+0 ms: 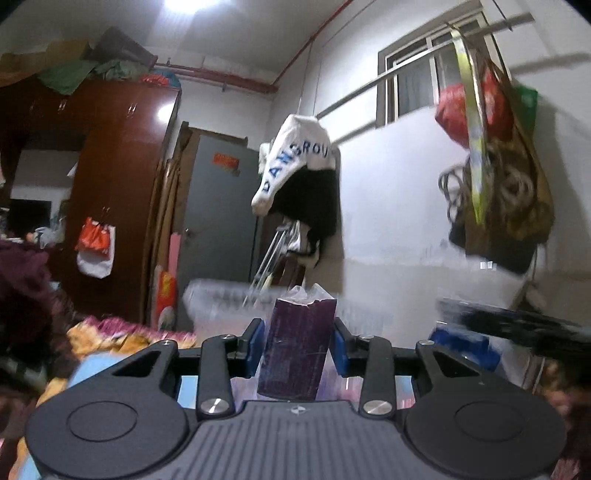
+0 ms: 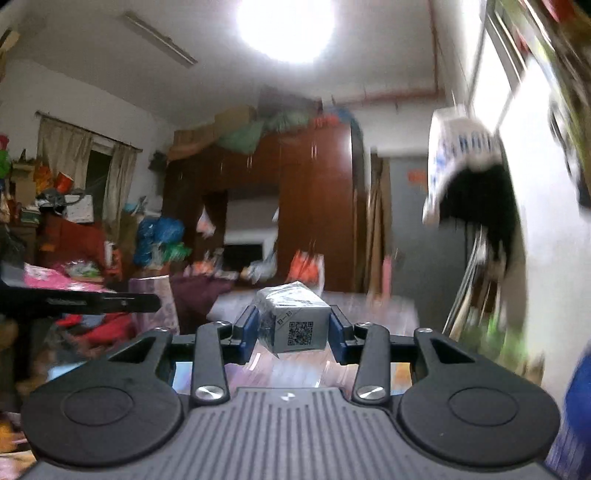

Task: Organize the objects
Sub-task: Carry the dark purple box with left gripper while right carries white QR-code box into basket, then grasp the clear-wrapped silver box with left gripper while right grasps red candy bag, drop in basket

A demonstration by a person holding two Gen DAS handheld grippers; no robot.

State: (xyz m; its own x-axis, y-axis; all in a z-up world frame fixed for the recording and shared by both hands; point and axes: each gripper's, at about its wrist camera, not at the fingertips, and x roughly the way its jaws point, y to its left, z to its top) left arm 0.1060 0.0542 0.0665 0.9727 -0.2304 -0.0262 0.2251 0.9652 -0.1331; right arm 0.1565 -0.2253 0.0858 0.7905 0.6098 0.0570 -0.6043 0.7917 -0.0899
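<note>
Left gripper: raised off the surface and pointing into the room; its blue pads press on both sides of an upright carton.
Purple carton: dark purple, tall and upright, clamped between the left gripper's jaws; clear film bunches at its top; it hangs above a blurred pale, patterned surface.
Clear plastic bin: translucent, behind the carton and to its left, blurred.
Wardrobe: dark red-brown wood, at the left of the left wrist view, with bundles piled on top and an orange-and-white bag hanging on its front.
White garment: printed with blue letters, hanging on the wall above the carton, over a black garment.
Hanging bags: red, green and brown, strung from a rail at the right of the left wrist view.
Right gripper: also held up; jaws closed on a small box.
Small box: grey-white, film-wrapped, tilted, with a QR code on the face toward the camera, gripped between the blue pads.
Other gripper's finger: black bar entering from the left of the right wrist view, well apart from the box.
Ceiling lamp: bright, directly overhead.
</note>
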